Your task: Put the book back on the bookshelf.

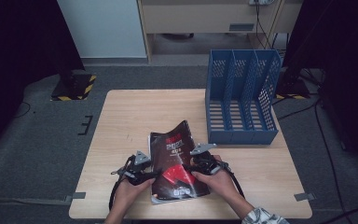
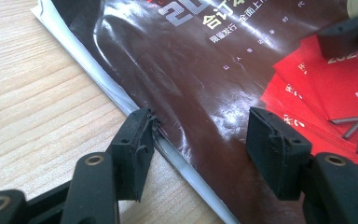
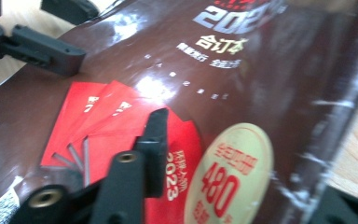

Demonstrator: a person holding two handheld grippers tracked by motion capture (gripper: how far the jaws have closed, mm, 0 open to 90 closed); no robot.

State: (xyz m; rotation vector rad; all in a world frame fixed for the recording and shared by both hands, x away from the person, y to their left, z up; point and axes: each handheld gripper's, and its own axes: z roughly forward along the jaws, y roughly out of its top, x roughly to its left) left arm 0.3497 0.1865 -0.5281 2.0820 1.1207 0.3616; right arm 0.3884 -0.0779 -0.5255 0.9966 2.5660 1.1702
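A thick magazine (image 1: 175, 163) with a glossy dark brown cover and red booklets printed on it lies on the wooden table (image 1: 130, 116) near the front edge. My left gripper (image 1: 154, 175) sits at its left side. In the left gripper view the open gripper (image 2: 200, 135) straddles the magazine (image 2: 205, 70): one jaw touches the white page edge, the other hovers over the cover. My right gripper (image 1: 189, 169) is at the right side. Its jaws (image 3: 251, 161) stand apart, one on the cover (image 3: 261, 70) and one past the right edge.
A blue three-slot file rack (image 1: 242, 98) stands at the table's back right. Bare wood stretches left of and behind the magazine. Both of the person's hands come in from the front edge. Grey carpet surrounds the table.
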